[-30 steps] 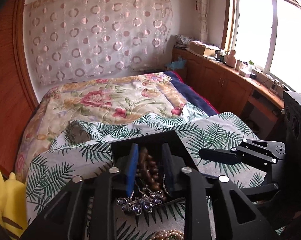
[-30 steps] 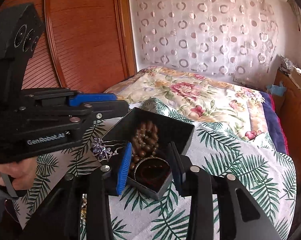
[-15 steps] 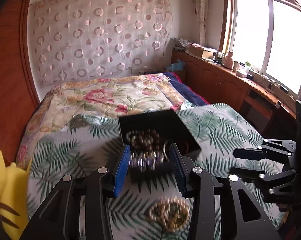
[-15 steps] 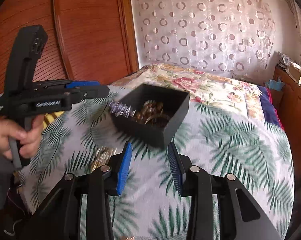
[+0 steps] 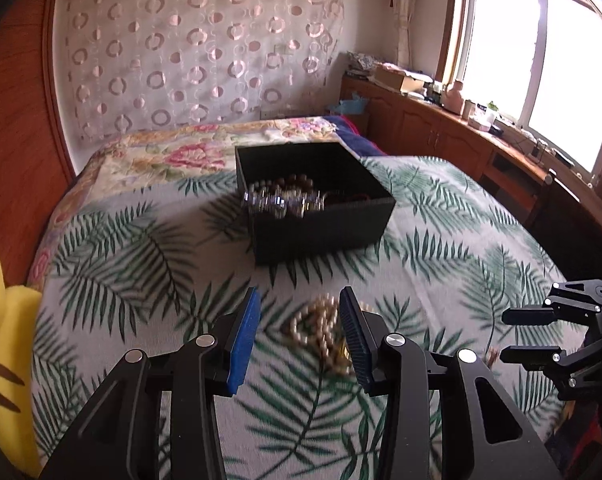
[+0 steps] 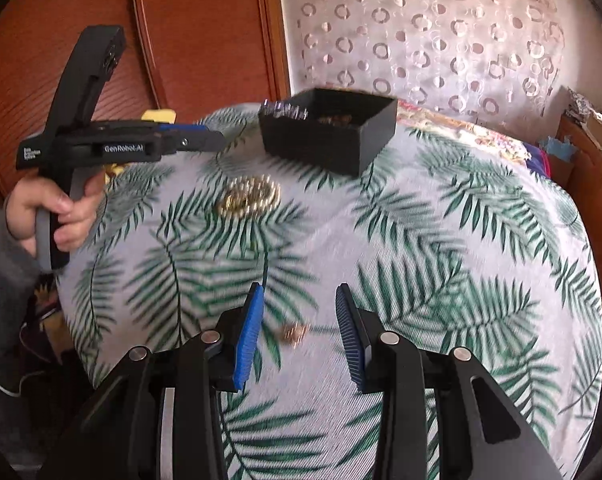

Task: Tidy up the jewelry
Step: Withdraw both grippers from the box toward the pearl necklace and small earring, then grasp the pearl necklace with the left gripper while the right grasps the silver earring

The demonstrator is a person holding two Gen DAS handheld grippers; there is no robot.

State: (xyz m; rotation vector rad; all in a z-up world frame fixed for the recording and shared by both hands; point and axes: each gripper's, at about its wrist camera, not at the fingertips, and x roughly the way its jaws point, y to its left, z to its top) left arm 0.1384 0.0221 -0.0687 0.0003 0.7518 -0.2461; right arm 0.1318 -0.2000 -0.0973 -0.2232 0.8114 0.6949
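Note:
A black box of jewellery stands on the palm-leaf bedspread. A silvery-purple crystal piece lies over its near rim. My left gripper hovers open on the near side of the box, above a coiled pearl necklace that shows between its fingers without touching them. In the right wrist view that necklace lies between the box and me. My right gripper is open over a small gold piece on the cloth. A hand holds the left gripper.
A yellow plush toy sits at the bed's left edge by a wooden panel. A floral quilt covers the bed's far end. A wooden counter with clutter runs under the window on the right.
Both grippers drew back from the box and sank toward the bedspread. The left gripper's jaws widened and let go of the crystal piece, which now rests on the box rim.

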